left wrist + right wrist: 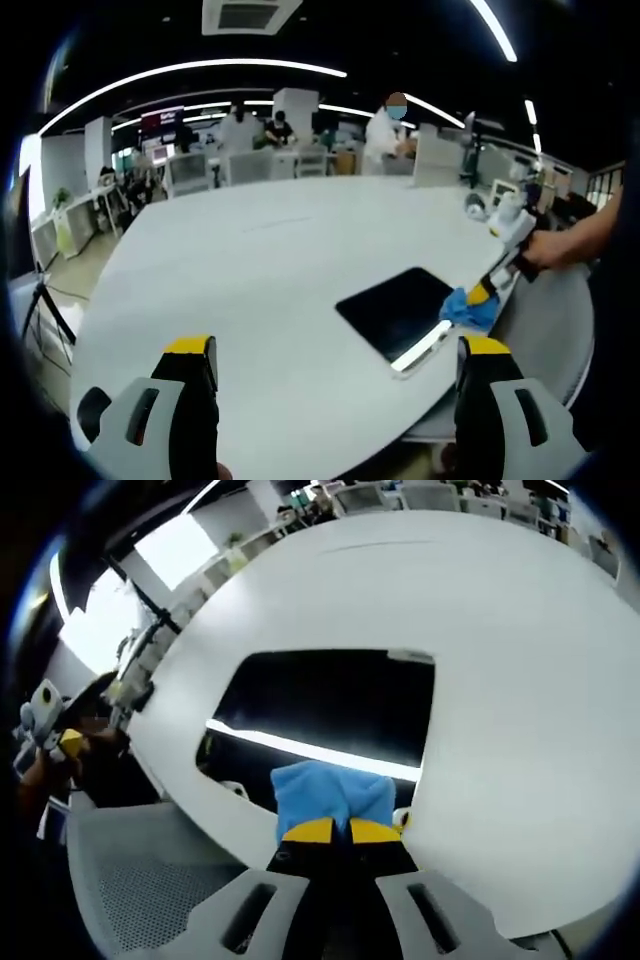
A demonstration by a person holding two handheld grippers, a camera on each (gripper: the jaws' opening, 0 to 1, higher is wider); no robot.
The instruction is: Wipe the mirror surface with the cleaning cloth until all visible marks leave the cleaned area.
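Note:
A dark rectangular mirror [395, 308] lies flat on the white round table [260, 260], close to its near edge. A blue cleaning cloth [470, 308] rests on the mirror's right corner. My right gripper [488, 290] comes in from the right, held by a hand [548, 248]. In the right gripper view, the right gripper [340, 830] is shut on the blue cloth [330, 792], which is pressed onto the near edge of the mirror [330, 705]. A bright light strip is reflected in the glass. My left gripper [335, 362] hovers open above the table, short of the mirror, and appears far left as the left gripper [45, 720].
A grey mesh chair [130, 880] stands below the table edge beside the mirror. Small white items [480, 205] sit on the table's far right. Desks, chairs and several people [385, 135] fill the office behind. Bare tabletop [520, 660] extends beyond the mirror.

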